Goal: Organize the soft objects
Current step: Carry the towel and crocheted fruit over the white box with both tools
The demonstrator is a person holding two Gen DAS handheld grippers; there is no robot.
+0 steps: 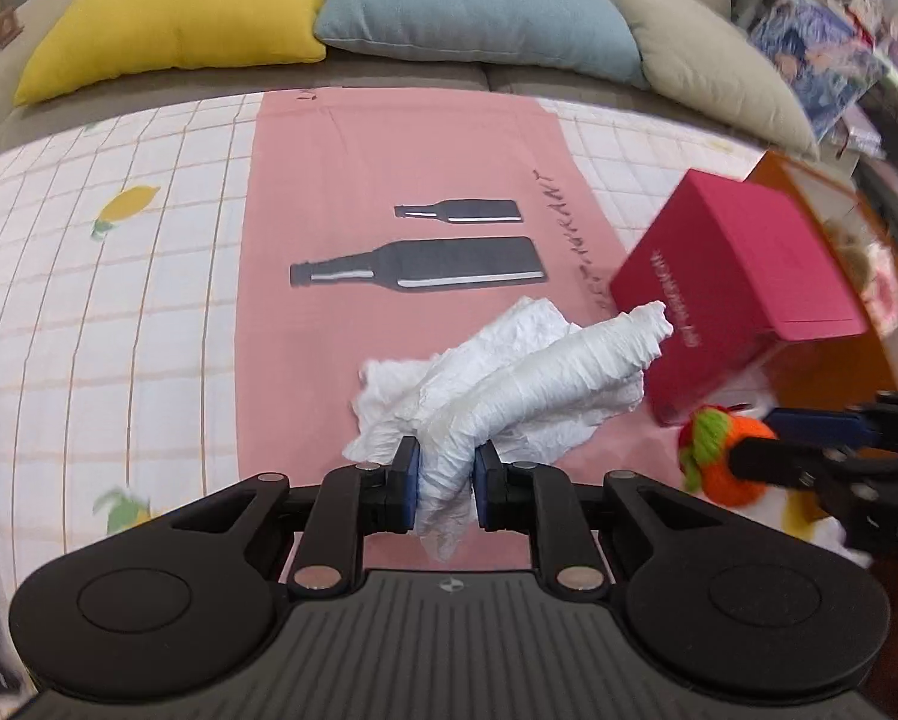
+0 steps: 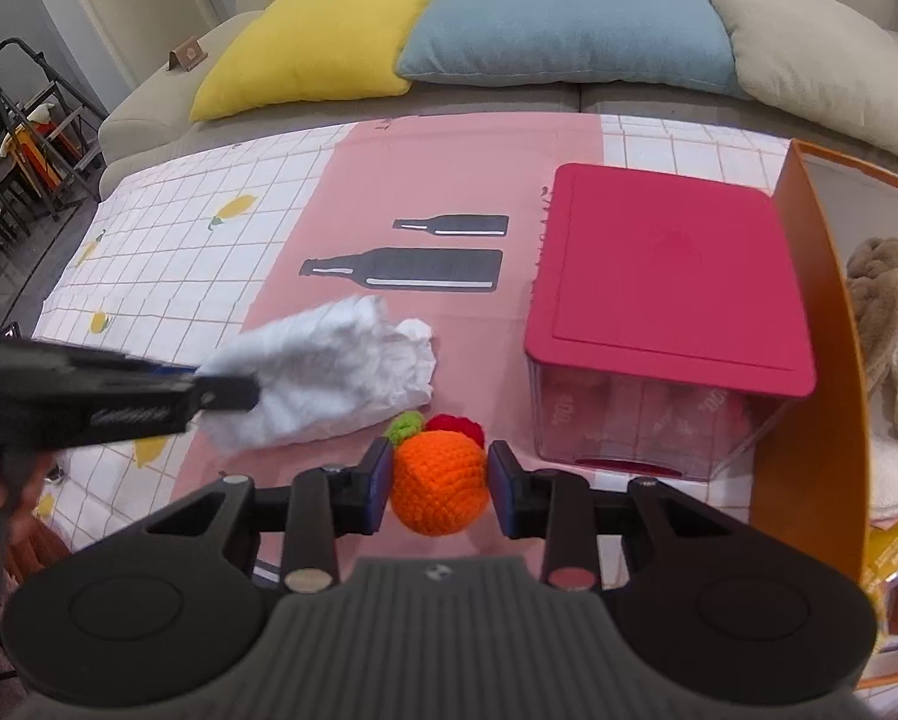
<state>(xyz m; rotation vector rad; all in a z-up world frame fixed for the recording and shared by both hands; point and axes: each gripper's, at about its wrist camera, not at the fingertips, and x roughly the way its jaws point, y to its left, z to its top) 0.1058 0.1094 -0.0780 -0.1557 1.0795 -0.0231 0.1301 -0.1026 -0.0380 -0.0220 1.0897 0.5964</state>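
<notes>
Crinkled white cloth [image 1: 496, 384] pinched at its bunched end between left gripper [image 1: 446, 483] pads; limp, light, trails ahead | crocheted orange ball [image 2: 440, 480] squeezed between right gripper [image 2: 440, 489] pads; squashy, best gripped across its middle | orange bin [image 2: 808, 360] just right

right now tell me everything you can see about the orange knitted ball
The orange ball is a small crocheted toy of yarn, round and soft-looking, with a green knitted leaf tuft at its far end. A red crocheted piece shows just behind it. The right tool is shut on it, a pad pressing each side, above the pink cloth, beside the white crumpled cloth.
</notes>
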